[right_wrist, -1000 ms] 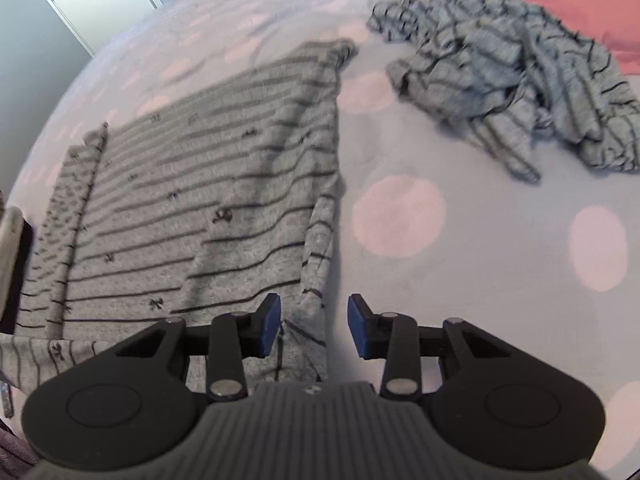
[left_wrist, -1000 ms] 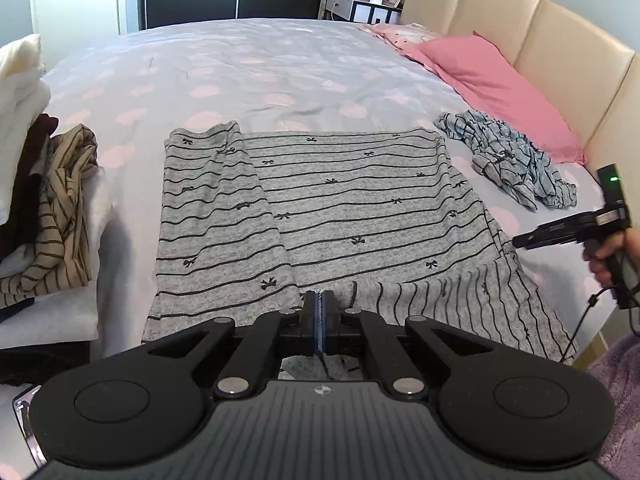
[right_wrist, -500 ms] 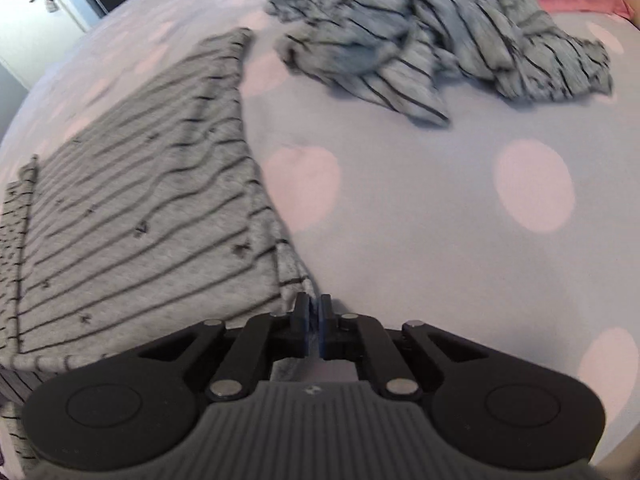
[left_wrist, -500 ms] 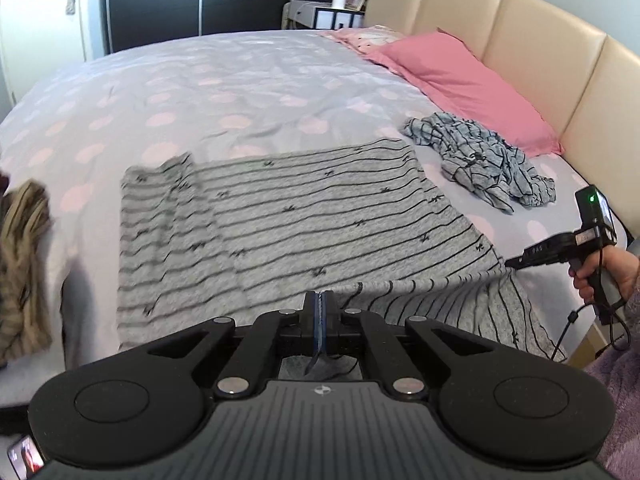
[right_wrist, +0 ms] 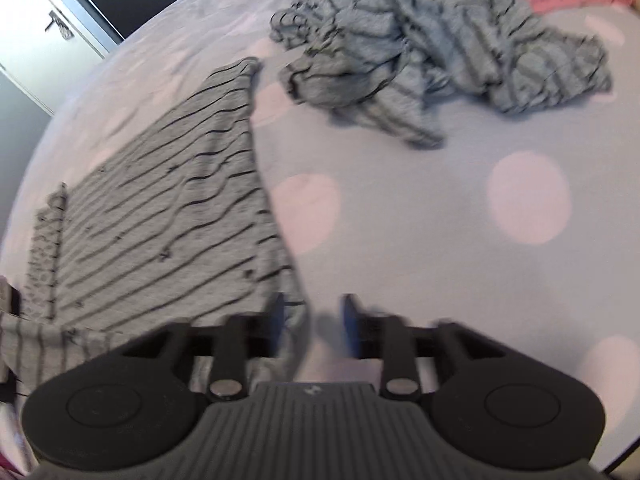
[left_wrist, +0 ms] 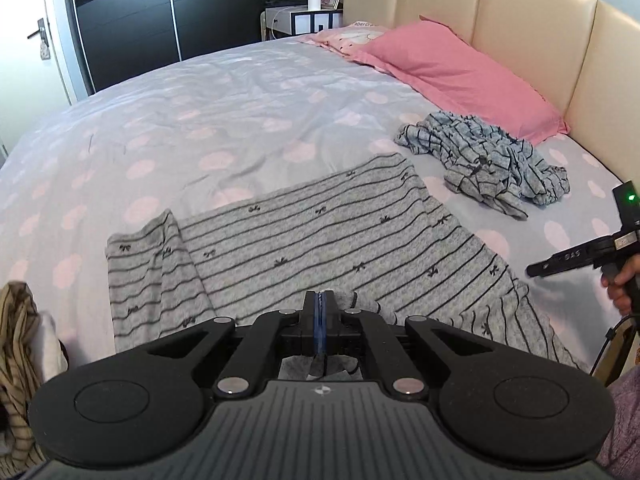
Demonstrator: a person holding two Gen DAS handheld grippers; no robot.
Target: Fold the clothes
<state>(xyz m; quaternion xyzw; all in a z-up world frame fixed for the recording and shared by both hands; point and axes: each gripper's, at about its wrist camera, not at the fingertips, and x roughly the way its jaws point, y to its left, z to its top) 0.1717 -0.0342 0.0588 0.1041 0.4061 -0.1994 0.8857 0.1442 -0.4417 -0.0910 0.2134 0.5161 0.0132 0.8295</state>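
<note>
While the left gripper (left_wrist: pixel 322 312) clamps its fingers on the striped garment (left_wrist: pixel 320 240) spread on the bed (left_wrist: pixel 240 120), the right gripper (right_wrist: pixel 312 316), fingers apart at its side edge, needs a firm pinch there for folding.

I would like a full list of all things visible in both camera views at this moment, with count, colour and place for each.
Striped garment: one, grey with dark stripes and small bows, spread on the bed, near edge pinched.
Crumpled garment: one, grey with dark stripes, near the pink pillow.
Bed cover: one, pale lilac with pink dots.
Pillows: two, pink, at the headboard.
Headboard: one, cream, right side.
Clothes pile: one, brown-striped and white pieces, far left.
Wardrobe: one, black, back wall.
Bedside table: one, white, by the wardrobe.
Left gripper: black, shut on the striped garment.
Right gripper: black, open, blurred, at the garment's edge.
Hand: one, holding the right gripper's handle.
</note>
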